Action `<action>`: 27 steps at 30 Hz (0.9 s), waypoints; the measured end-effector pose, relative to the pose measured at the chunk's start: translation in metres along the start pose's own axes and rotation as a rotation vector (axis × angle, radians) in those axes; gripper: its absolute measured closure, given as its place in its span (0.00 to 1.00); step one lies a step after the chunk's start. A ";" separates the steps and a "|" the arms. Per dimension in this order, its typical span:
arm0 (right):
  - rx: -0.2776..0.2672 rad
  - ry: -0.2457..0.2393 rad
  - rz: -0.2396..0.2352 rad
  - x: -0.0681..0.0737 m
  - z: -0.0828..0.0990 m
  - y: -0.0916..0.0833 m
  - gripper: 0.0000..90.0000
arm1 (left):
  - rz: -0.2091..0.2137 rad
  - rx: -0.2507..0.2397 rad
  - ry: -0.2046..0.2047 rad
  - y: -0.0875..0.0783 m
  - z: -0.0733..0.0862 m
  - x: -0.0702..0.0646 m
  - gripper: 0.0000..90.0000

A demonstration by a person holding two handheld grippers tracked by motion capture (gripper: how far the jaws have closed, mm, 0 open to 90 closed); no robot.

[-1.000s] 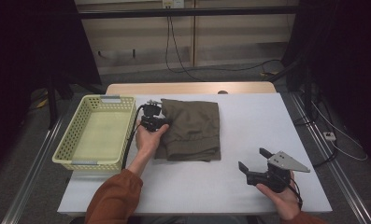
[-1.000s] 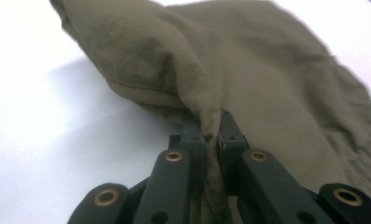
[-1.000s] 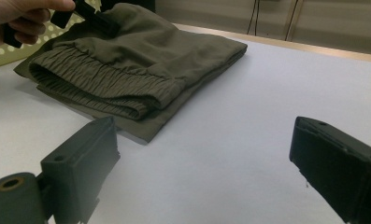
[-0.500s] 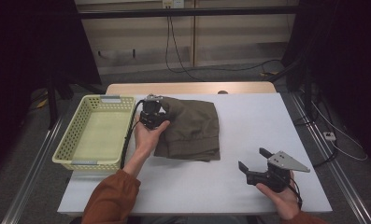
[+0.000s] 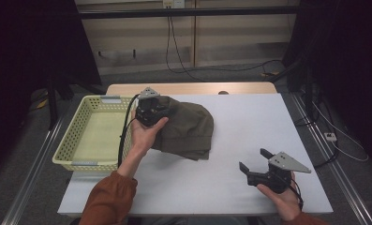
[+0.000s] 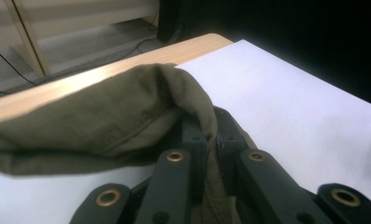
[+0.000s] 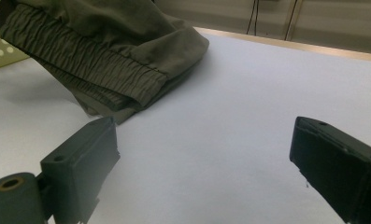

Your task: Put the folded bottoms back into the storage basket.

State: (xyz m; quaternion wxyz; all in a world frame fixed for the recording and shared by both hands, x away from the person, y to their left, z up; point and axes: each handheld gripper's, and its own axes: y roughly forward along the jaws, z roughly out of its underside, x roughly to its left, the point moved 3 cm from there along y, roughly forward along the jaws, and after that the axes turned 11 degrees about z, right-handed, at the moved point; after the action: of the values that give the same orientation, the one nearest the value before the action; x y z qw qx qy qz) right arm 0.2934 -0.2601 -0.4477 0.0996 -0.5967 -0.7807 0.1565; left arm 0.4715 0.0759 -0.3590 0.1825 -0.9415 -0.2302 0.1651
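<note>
Step in hand, as I judge it: lift the folded olive garment (image 5: 186,129) clear of the table (image 5: 249,140) and carry it toward the yellow basket (image 5: 87,136) at the table's left edge. The garment lies left of centre near the far edge, one side raised, the rest resting on the white surface.

Left gripper (image 5: 151,110): jaws clamped on a fold of the cloth; in the left gripper view the fabric (image 6: 127,112) drapes over and between the jaw tips. To do this well: keep the pinch firm, raise until the trailing elastic waistband (image 7: 94,65) leaves the table, then move across the basket rim without dragging. Risk, by judgement: the fold opening out under its own weight.

Right gripper (image 5: 263,171): jaws wide apart, holding nothing, near the table's front right corner, well apart from the garment.

Surface: white sheet over a wooden top, whose bare strip shows at the far edge. Room: dim, grey floor, cables (image 5: 221,68) trailing behind the table, pale panelled wall.
</note>
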 end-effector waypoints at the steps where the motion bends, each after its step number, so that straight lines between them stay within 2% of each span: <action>1: -0.001 0.000 -0.001 0.000 0.000 0.000 0.09 | -0.005 0.000 0.011 -0.002 -0.001 -0.001 0.96; 6: 0.000 0.001 0.000 0.000 0.000 0.000 0.09 | -0.005 -0.039 0.026 -0.016 -0.006 -0.004 0.96; 9: 0.002 -0.004 -0.001 0.001 0.000 0.000 0.09 | -0.007 -0.045 0.028 -0.024 -0.008 -0.004 0.96; 18: 0.001 -0.003 0.001 0.000 0.000 0.000 0.08 | -0.024 -0.072 0.083 -0.046 -0.012 -0.012 0.96; 27: -0.002 -0.002 0.002 0.001 0.000 0.000 0.08 | -0.038 -0.104 0.095 -0.068 -0.018 -0.013 0.96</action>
State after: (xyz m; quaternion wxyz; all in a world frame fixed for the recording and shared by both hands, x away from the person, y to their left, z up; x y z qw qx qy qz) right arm 0.2929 -0.2597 -0.4477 0.0983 -0.5974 -0.7804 0.1565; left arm 0.4421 0.1212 -0.3113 0.1471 -0.9519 -0.2475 0.1045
